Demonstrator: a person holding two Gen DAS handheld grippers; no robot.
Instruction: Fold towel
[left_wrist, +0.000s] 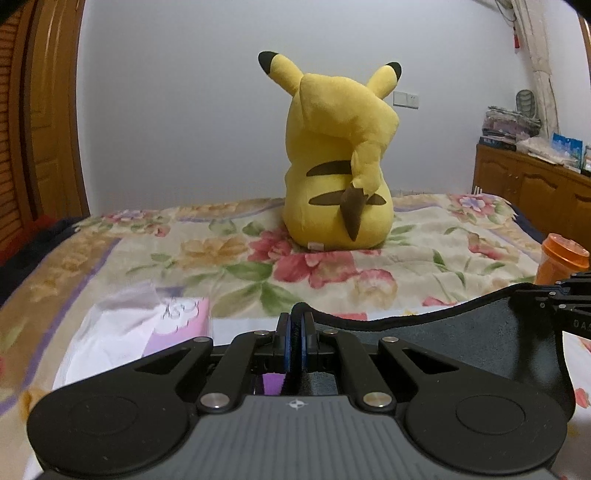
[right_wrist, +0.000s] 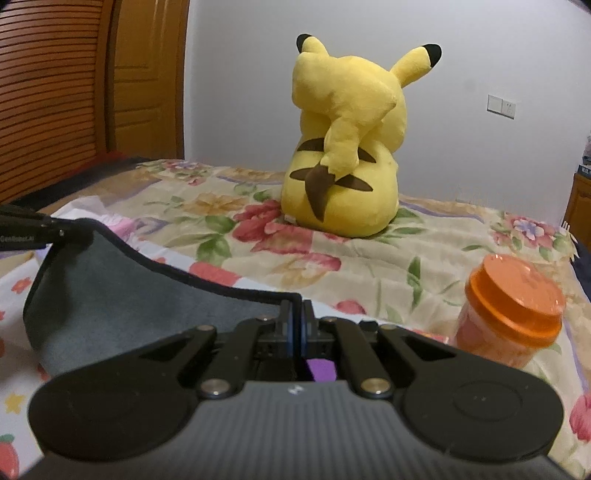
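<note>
Pinching one top corner each, the left gripper (left_wrist: 296, 321) and right gripper (right_wrist: 295, 317) are clamped on the dark grey towel (left_wrist: 461, 336), which hangs slack between them above the floral bedspread (left_wrist: 258, 266). Just beyond the right gripper an orange-lidded jar (right_wrist: 511, 314) stands upright, orange-pink contents showing through its wall. Near the left gripper lies a pink tissue box (left_wrist: 177, 325) with white tissue spilling out. Farther back a yellow Pikachu plush (left_wrist: 340, 158) sits facing the white wall, well apart from the towel.
</note>
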